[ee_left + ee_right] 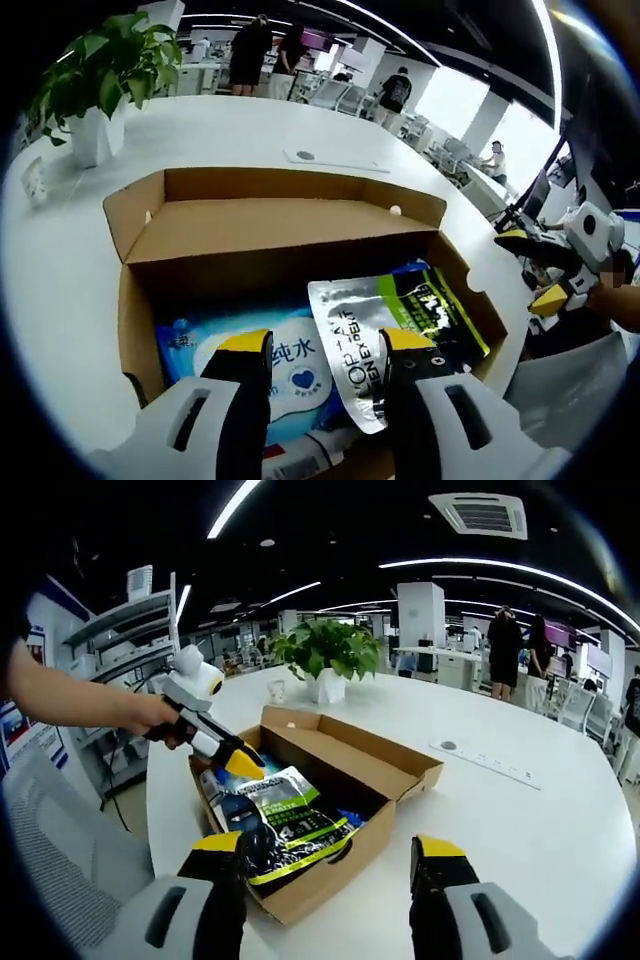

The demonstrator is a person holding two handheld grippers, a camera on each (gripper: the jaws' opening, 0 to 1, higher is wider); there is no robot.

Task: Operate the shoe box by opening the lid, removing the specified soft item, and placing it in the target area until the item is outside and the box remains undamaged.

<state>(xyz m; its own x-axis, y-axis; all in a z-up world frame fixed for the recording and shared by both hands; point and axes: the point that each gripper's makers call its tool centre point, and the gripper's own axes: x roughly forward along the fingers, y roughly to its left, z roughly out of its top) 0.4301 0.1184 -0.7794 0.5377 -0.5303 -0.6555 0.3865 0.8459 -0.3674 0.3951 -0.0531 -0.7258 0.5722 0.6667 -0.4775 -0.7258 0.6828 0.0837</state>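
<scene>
Box (330, 810) sits open on the white bench (520, 820), lid folded back. Inside lie a silver-green pouch (385, 325) on top and a blue wipes pack (270, 365) beneath.

Left gripper (325, 385) hovers over the contents, jaws spread, holding nothing. Right gripper (330, 875) waits near the box's front wall, jaws spread.

Best approach, likely: lower straight down, pinch the soft pack's edge only, avoid the cardboard walls, lift slowly.

Plant (325, 655) stands well behind the box.

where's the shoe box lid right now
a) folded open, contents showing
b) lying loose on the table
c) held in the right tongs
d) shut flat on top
a: the lid is folded back off the shoe box, still joined to it, with the packets showing inside.
</scene>
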